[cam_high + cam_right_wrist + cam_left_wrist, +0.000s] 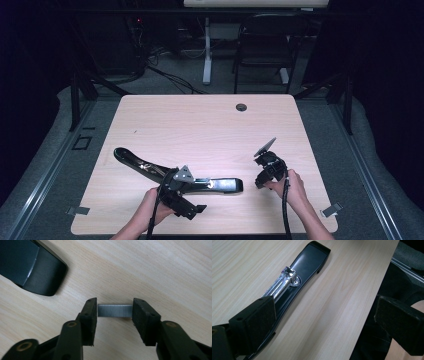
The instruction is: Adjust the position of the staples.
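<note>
Bright tabletop, dark surroundings, soft focus

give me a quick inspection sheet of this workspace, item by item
surface: light wood table, round grommet hole near the far edge.
job's things: black stapler lying opened out flat, metal staple channel exposed; a strip of staples sits between the right gripper's fingers.
clutter: nothing seen.
grippers: left gripper over the stapler's middle, jaws wide apart, one finger against the stapler arm; right gripper spans the strip end to end, whether it presses I cannot tell.
cables: one trails from each gripper toward the person; more lie on the floor beyond the table.
surroundings: dark room, black chair and a white desk leg behind.
</note>
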Motion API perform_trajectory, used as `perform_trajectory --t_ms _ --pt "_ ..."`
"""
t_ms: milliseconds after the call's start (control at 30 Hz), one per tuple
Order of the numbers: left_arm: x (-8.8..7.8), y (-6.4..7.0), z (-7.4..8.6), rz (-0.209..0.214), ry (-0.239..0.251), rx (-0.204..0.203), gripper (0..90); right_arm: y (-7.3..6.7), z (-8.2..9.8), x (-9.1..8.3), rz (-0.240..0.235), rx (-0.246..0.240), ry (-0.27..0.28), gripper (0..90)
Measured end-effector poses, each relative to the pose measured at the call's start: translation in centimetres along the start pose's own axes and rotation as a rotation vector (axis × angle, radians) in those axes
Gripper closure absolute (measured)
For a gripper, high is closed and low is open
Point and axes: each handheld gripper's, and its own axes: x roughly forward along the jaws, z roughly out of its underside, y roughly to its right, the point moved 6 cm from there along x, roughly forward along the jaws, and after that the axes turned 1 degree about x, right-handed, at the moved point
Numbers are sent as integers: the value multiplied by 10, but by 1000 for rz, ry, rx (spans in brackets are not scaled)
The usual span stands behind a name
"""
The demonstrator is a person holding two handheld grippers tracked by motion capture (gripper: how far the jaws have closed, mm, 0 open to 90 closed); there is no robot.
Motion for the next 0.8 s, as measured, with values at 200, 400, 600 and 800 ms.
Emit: perform_trajectory --t_ms 200,400,600,800 --pt "0 0 0 -2 -2 3 37 -4 0 -3 14 -206 -16 430" --pt "0 0 0 -2 -2 5 37 -2 -4 -9 2 -363 -29 409" --pt "-2 0 -1 14 16 0 16 -1 -1 -5 -30 -544 0 442" --pt "-3 -3 0 2 17 -8 2 5 2 -3 -17 -609 -2 455"
